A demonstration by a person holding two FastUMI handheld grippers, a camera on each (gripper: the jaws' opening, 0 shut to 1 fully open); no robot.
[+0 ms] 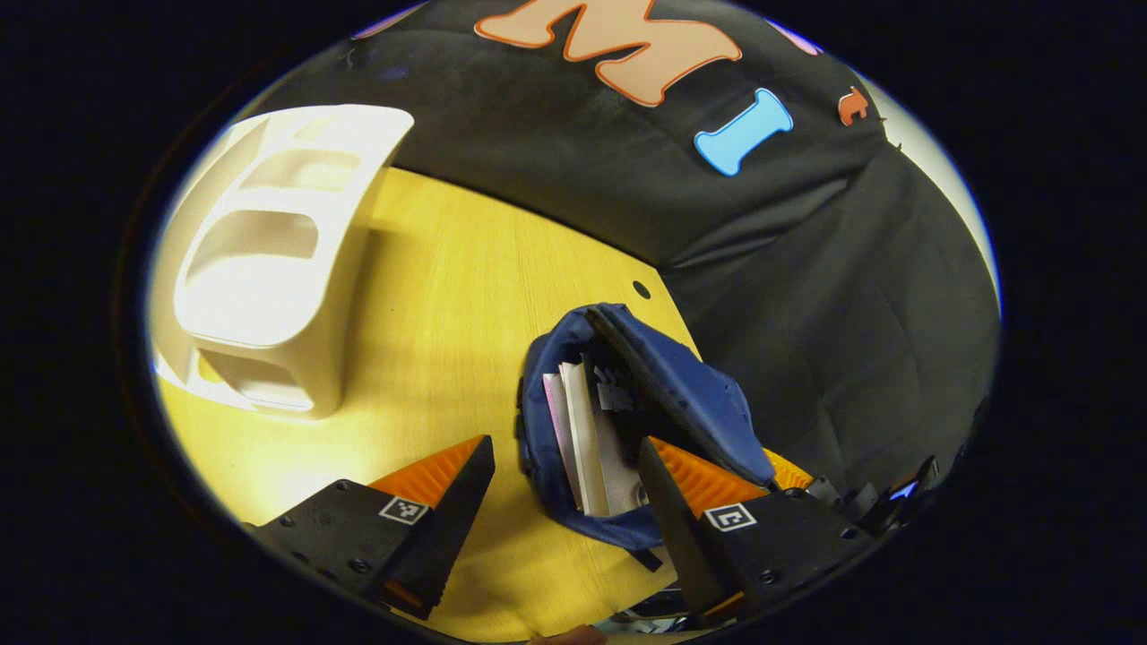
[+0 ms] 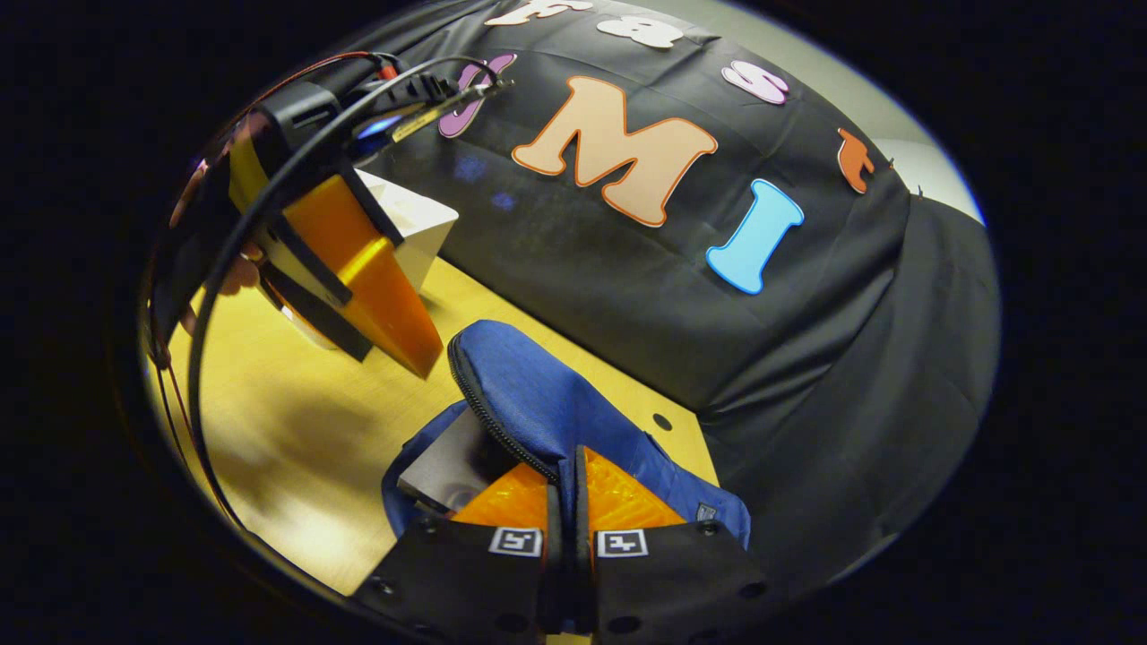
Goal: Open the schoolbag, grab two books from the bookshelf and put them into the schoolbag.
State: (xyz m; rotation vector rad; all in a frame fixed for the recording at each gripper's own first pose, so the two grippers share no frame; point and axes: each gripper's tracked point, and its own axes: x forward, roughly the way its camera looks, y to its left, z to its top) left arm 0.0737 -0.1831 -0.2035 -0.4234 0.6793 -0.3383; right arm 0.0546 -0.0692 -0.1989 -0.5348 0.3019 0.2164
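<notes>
The blue schoolbag (image 1: 681,394) stands open on the yellow table (image 1: 430,296), with two or three light-coloured books (image 1: 582,430) upright inside it. My left gripper (image 1: 564,441) hovers open above the bag's mouth, holding nothing; its right finger overlaps the bag's flap. In the right gripper view my right gripper (image 2: 566,457) is shut on the zippered rim of the schoolbag (image 2: 529,385), holding the flap up. A book corner (image 2: 444,466) shows inside. The left gripper's finger (image 2: 376,287) hangs above the bag at upper left, held by a hand.
The white bookshelf (image 1: 269,260) stands on the table's left, its slots showing no books; it also sits behind the left gripper as the bookshelf (image 2: 417,219). Black cloth wall rises right behind the bag. A small hole (image 1: 642,289) marks the table's far edge.
</notes>
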